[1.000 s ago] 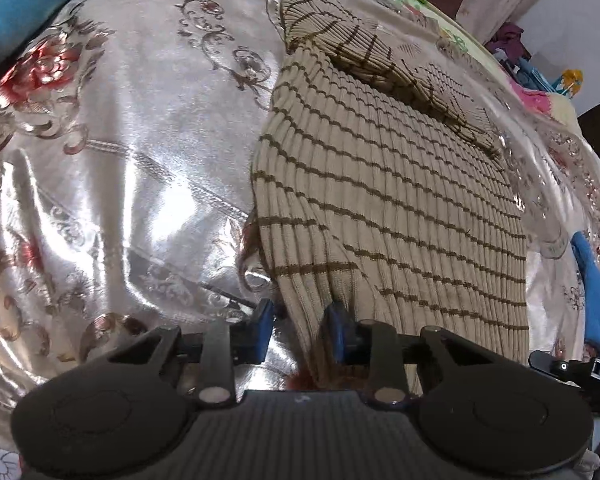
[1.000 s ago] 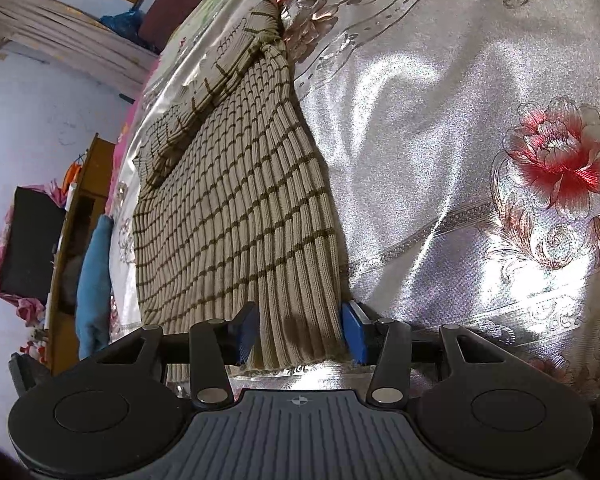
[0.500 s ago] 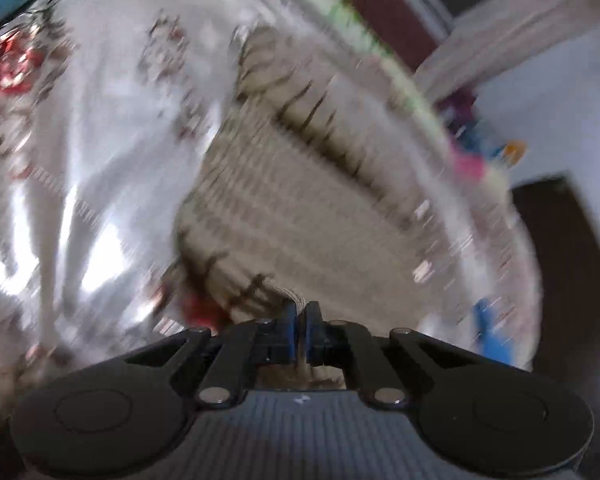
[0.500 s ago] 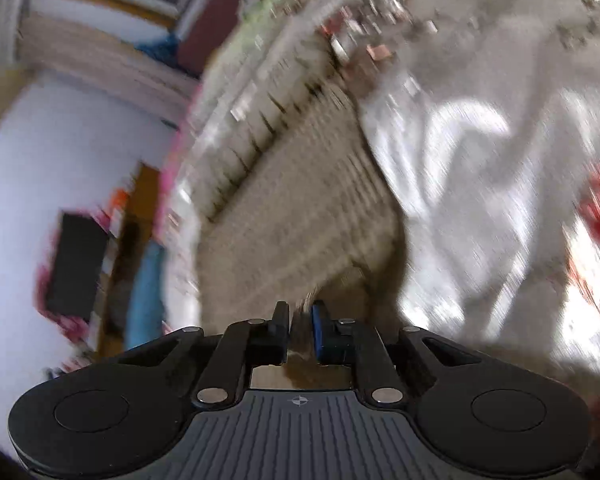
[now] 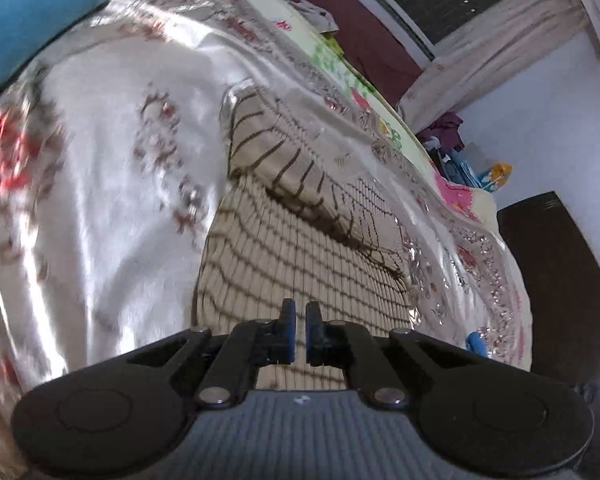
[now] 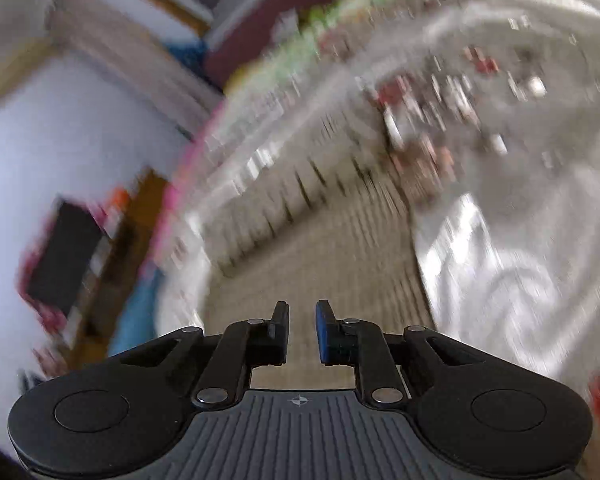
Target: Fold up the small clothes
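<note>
While pinched on near hem of striped knit sweater (image 5: 300, 256), left gripper (image 5: 299, 334) pads nearly together; right gripper (image 6: 302, 332) jaws opening slightly, fabric between; shiny floral bedcover (image 5: 112, 184) beneath.

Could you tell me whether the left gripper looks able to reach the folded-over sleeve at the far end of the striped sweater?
Probably yes: the left gripper has nothing between it and the sleeve, only the sweater lying flat, but it is shut on the near hem.

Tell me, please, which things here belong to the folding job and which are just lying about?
Belongs to the job:
- striped knit sweater
- left gripper, shut on the sweater's hem
- right gripper, pinching the hem, jaws opening slightly

Lying about:
- blue cushion
- floral bedspread
- curtain
</note>
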{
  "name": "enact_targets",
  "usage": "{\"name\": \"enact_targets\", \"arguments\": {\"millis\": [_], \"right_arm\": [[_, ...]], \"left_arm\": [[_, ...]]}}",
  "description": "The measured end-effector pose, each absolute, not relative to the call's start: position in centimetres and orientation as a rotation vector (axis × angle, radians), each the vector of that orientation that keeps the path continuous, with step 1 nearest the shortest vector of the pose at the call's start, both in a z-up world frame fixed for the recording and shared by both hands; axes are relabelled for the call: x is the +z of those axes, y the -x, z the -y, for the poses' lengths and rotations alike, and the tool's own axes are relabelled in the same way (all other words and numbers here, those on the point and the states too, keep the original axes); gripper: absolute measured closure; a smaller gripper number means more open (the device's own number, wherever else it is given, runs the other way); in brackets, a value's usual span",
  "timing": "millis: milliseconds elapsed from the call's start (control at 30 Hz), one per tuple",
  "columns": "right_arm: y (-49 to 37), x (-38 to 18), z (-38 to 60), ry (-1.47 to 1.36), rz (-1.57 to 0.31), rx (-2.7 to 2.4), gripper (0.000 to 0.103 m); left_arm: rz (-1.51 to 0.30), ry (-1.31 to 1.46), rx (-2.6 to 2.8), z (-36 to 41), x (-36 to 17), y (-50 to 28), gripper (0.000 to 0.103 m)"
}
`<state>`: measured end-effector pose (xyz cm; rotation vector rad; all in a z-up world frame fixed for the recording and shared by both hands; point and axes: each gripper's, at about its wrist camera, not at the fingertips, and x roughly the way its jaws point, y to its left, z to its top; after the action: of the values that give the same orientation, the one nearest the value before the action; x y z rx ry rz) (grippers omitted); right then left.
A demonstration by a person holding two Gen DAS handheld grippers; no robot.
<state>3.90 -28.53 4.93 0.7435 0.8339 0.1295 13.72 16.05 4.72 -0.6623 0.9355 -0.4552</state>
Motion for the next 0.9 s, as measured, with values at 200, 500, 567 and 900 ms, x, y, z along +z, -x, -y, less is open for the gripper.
{"name": "enact_targets", "arguments": {"millis": [200,500,567,900], "right_arm": [[-0.3,3.0,28.0,-0.662,-0.981,0.058,0.065],[-0.1,-1.0,27.1,-0.685,-1.069,0.073,0.06],[-0.1,-1.3,27.1,-0.712,-1.055,0.073,0.06],[0.2,-1.7,27.5,-0.759,-1.036,0.088,0.06]], "left_arm": [[-1.0,0.647,-0.491,-15.5,3.6,-11.3,0.093],[-1.142,0.528,-0.394,-14.4,1.8,-8.8,0.09],[-1.155,0.579,-0.408,-14.1,1.3,-8.7,0.089],[-1.177,0.559,-0.445,-10.2,1.0,-9.8,0.077]]}}
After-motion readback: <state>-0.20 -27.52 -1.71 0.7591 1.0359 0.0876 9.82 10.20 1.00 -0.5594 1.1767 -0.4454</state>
